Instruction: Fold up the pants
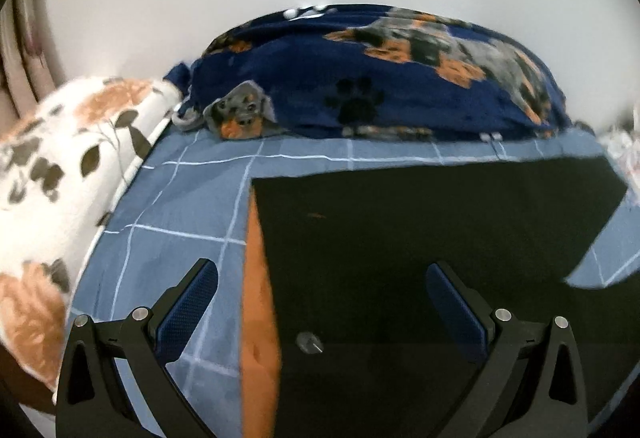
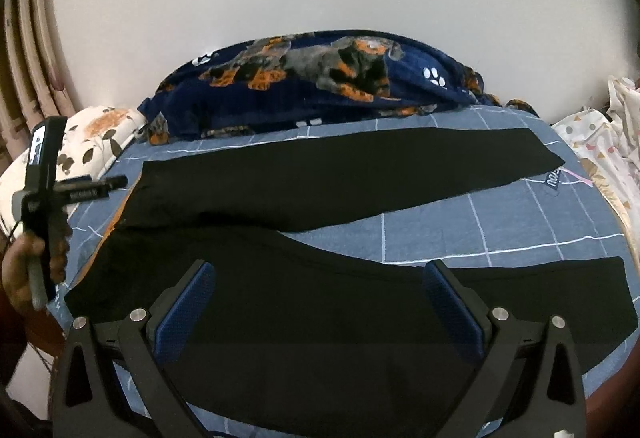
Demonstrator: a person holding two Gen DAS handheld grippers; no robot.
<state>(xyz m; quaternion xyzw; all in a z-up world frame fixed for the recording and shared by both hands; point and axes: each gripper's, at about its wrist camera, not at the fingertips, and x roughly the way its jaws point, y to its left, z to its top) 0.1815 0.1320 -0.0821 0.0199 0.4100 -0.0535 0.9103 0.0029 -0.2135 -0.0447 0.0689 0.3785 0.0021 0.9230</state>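
Both my left gripper (image 1: 322,302) and right gripper (image 2: 320,300) gape wide, empty, over the black pants (image 2: 320,174) spread across the frame's middle on the checked bedsheet (image 2: 500,222).

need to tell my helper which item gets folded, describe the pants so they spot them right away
Start at the bed with the blue checked sheet. The pants lie flat on it, legs spread in a V, in front of the navy dog-print blanket. They are the only plain black item, with an orange lining at the waistband.
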